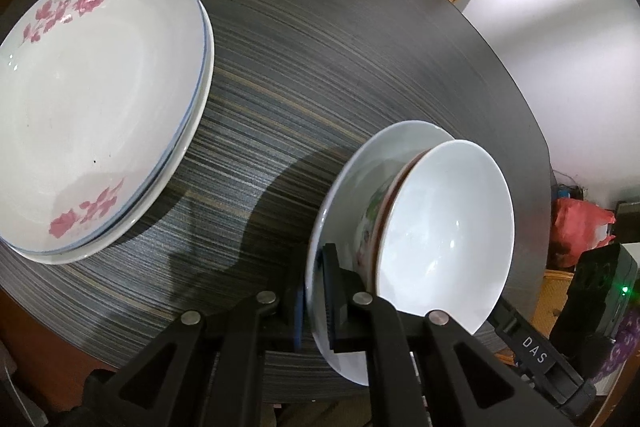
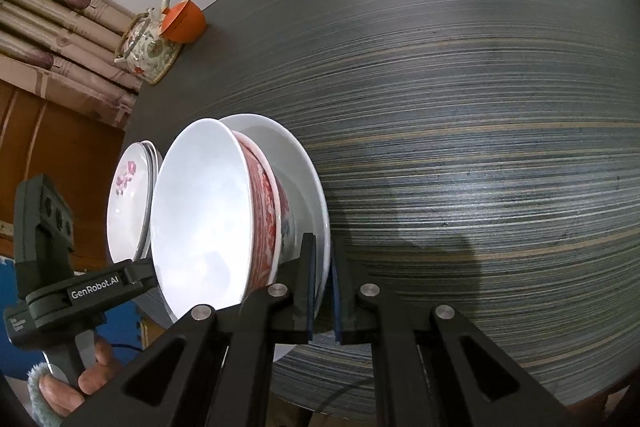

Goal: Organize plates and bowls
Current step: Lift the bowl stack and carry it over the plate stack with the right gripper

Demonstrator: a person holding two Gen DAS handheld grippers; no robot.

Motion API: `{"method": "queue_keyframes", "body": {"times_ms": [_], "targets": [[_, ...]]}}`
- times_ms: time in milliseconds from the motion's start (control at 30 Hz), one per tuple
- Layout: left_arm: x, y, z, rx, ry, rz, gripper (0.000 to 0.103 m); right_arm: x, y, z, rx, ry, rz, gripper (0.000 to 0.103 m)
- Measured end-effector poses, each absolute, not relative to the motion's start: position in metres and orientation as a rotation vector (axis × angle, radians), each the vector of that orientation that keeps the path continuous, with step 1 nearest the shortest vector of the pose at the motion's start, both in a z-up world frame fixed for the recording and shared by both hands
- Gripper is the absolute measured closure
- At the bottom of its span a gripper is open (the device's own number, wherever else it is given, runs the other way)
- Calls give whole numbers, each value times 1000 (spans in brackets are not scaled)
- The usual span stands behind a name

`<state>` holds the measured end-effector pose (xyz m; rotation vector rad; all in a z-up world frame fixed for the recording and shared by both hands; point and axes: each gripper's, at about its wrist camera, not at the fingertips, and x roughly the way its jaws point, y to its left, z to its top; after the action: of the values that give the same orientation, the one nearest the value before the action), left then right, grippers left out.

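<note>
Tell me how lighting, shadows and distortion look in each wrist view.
Left wrist view: fisheye bends the table edge into a curve; a dark shadow falls between the flowered plates and the bowl; small glare spots shine inside the bowl. Right wrist view: the table grain bows the same way, a shadow lies right of the plate, corners go black.

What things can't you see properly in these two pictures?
- Left wrist view: how many plates sit under the pink-flowered plate; only rims peek out.
- Both views: the white plate under the bowls; they cover its middle.
- Right wrist view: the teapot partly hides the orange bowl.
- Left wrist view: the right gripper, clamped on the plate's far rim; bowls hide its tips.
</note>
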<state>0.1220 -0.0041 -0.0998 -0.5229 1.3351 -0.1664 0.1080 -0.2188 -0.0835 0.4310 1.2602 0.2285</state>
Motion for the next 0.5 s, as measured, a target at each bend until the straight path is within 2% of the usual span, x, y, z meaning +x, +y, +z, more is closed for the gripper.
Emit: {"method": "queue_keyframes", "body": {"times_ms": [500], "targets": [[121,-5,-98,-515,1312,-188,98,109,-216,-74,391,1235,219,95]]}}
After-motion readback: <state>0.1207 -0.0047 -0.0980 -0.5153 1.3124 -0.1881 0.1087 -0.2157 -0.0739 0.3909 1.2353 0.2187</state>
